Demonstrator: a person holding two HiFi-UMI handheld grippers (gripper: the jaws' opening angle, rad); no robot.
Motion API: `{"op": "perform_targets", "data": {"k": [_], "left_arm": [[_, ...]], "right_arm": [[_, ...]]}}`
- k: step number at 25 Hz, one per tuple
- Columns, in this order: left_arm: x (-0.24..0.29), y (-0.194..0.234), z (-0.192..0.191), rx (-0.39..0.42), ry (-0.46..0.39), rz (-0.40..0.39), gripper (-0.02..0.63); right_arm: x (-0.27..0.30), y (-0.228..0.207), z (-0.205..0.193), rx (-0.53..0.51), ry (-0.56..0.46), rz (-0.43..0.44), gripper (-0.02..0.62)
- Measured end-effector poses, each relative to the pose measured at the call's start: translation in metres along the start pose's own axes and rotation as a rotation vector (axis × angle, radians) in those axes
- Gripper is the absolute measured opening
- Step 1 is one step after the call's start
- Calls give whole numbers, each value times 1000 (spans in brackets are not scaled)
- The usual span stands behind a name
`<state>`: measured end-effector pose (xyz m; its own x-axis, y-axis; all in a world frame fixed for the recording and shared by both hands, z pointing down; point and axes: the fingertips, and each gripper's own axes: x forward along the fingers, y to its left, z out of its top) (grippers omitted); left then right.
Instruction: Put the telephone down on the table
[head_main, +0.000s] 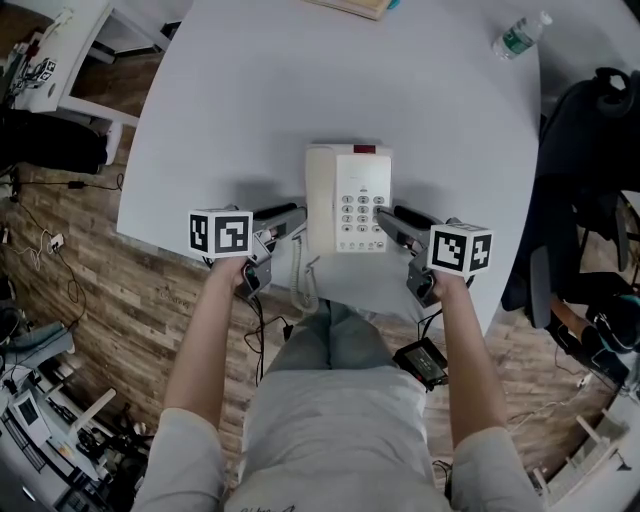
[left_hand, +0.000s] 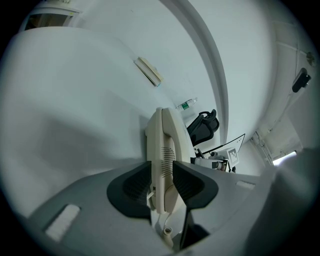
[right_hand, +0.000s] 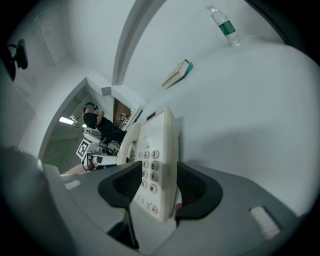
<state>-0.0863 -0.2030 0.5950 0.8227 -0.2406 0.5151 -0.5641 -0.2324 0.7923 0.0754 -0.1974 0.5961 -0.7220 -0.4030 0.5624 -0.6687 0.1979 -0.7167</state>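
A white table (head_main: 250, 120) stands on a wood-plank floor (head_main: 130, 290); a water bottle (head_main: 520, 35) lies near the table's far edge. The cream telephone (head_main: 348, 200) sits keypad-up over the near part of the table, and no view shows whether its underside touches the surface. The left hand-held gripper (head_main: 288, 214) pinches the handset side, with one pad against each face. The right hand-held gripper (head_main: 392, 218) pinches the keypad side in the same way. The coiled cord (head_main: 303, 275) hangs past the near table edge.
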Motion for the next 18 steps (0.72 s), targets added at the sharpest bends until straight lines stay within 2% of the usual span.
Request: {"op": "perform_targets", "data": {"k": [7,11,18], "left_arm": [[-17,-3,-4,12,-26,44,133],[-24,-11,-11,30,-27,48,118],[-40,-27,-28,138,-11,83,62]], "right_arm": [[-13,11,-8,-33,-4,-18,188],[-19,20,-16,-65,2,-25,141],[-34,34,-31,-130,-1,-62,32]]}}
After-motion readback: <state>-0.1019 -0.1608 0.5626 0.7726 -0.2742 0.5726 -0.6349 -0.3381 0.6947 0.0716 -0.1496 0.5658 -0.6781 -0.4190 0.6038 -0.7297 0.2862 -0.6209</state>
